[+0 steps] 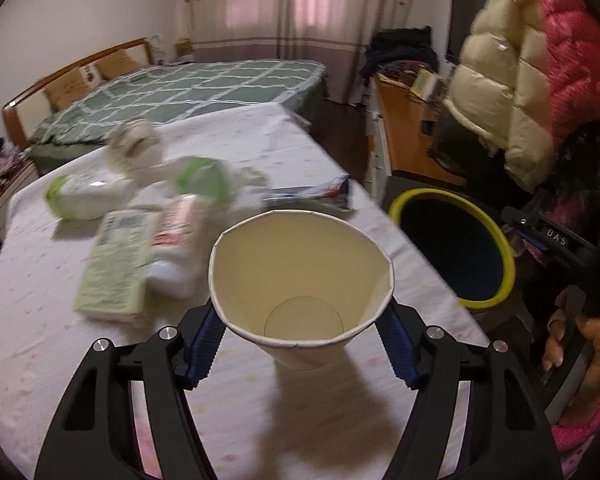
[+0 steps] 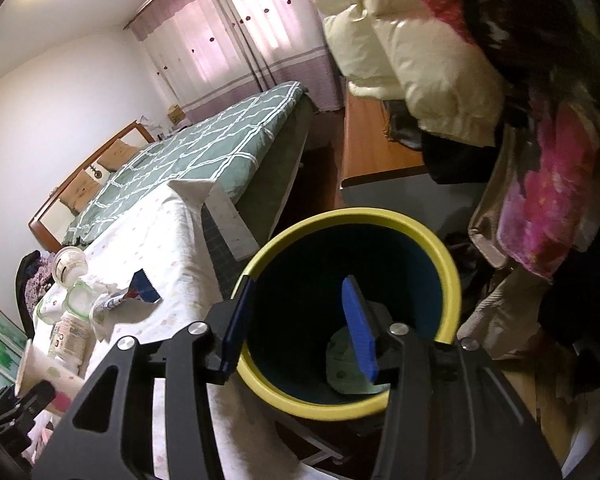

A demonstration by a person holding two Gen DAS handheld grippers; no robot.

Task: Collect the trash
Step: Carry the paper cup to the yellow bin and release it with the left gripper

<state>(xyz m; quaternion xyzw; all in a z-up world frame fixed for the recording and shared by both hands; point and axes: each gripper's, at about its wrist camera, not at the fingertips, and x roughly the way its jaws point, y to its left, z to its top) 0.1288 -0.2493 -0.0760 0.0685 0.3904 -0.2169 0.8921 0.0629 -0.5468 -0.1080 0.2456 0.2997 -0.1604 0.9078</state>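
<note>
My left gripper [image 1: 302, 342] is shut on a white paper cup [image 1: 300, 280], mouth toward the camera, held above the table [image 1: 36, 320]. The cup also shows at the far left of the right wrist view [image 2: 40, 372]. A yellow-rimmed bin [image 1: 456, 248] stands off the table's right edge. My right gripper [image 2: 296, 330] is open and empty over the bin [image 2: 352, 312], with its fingers over the bin's mouth. A pale green scrap [image 2: 342, 368] lies at the bin's bottom. More trash lies on the table: a green box [image 1: 112, 264], white packets [image 1: 84, 196], a blue-red wrapper [image 1: 312, 194].
A bed with a green checked cover [image 1: 180, 88] stands behind the table. A wooden desk [image 1: 404, 128] and a puffy jacket [image 1: 512, 68] are at the right. The person's hand [image 1: 576, 344] holds the right gripper beside the bin.
</note>
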